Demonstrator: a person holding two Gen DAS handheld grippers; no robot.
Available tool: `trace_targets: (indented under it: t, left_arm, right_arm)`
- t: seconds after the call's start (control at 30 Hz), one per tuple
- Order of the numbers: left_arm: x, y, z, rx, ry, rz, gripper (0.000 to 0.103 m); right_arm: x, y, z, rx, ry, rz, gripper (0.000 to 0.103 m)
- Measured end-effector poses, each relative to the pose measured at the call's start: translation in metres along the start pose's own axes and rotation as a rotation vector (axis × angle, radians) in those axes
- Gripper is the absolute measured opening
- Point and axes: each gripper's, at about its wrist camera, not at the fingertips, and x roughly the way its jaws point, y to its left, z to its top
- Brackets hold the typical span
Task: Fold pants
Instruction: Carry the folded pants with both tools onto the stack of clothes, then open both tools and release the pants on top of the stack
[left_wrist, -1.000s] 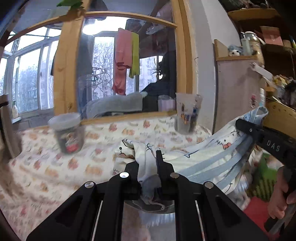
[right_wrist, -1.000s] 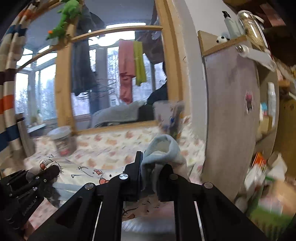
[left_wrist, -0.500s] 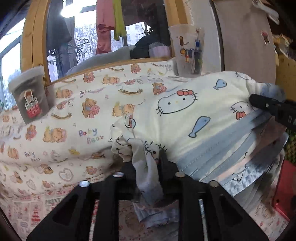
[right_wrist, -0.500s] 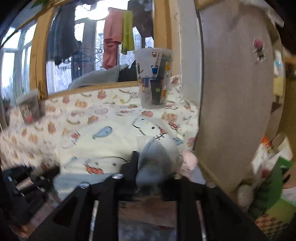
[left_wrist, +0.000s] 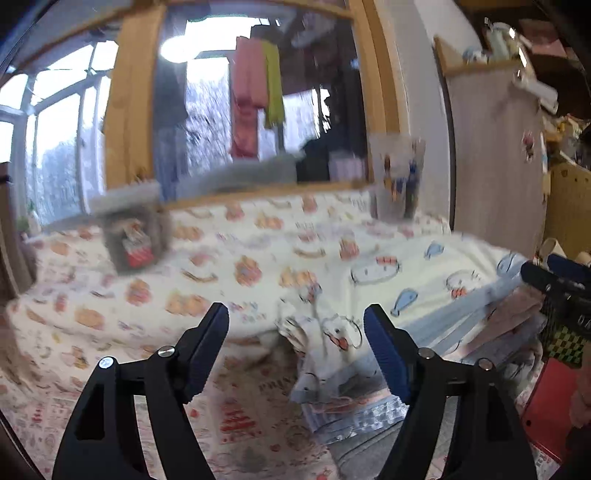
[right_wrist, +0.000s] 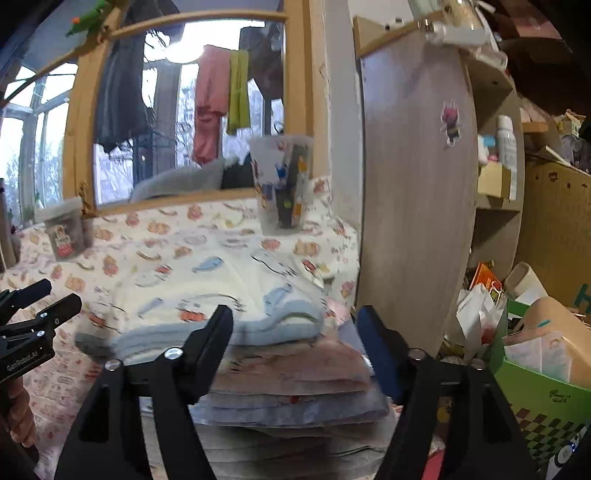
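The cream pants (left_wrist: 399, 284) with cat and fish prints and blue side stripes lie folded on top of a stack of folded clothes (right_wrist: 291, 387) on the bed. In the right wrist view the pants (right_wrist: 221, 295) sit just beyond my fingers. My left gripper (left_wrist: 295, 328) is open and empty, with the pants' crumpled end between and beyond its fingers. My right gripper (right_wrist: 295, 328) is open and empty, just in front of the stack. The right gripper also shows at the right edge of the left wrist view (left_wrist: 554, 280).
A bear-print bedspread (left_wrist: 207, 280) covers the bed. A lidded jar (left_wrist: 129, 236) stands at the back left and a printed cup (right_wrist: 282, 184) at the back right, below a wooden window frame. A wooden cabinet side (right_wrist: 413, 184) stands at the right, with boxes and bags (right_wrist: 535, 350) beside it.
Both grippers have opened and let go of the pants, which now lie on the stack. Both have pulled back a little.
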Motion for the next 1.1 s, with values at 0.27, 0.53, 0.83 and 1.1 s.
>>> trace_targets:
  t: [0.27,0.53,0.83,1.1]
  left_arm:
    - [-0.047,0.025,0.000,-0.020,-0.159,0.035,0.103]
    - [-0.042,0.039,-0.029,-0.004,-0.111,0.003,0.103]
    - [-0.014,0.043,-0.062,-0.006,-0.015,0.007,0.103]
    - [-0.009,0.064,-0.064,-0.109,0.010,0.006,0.103]
  right_arm:
    - [-0.029,0.040,-0.006,-0.032,-0.124,0.063,0.102]
    - [-0.013,0.054,-0.034,0.045,-0.102,0.090,0.102]
    - [0.006,0.070,-0.058,-0.034,-0.037,0.086,0.102]
    - [0.008,0.068,-0.059,-0.025,-0.027,0.066,0.102]
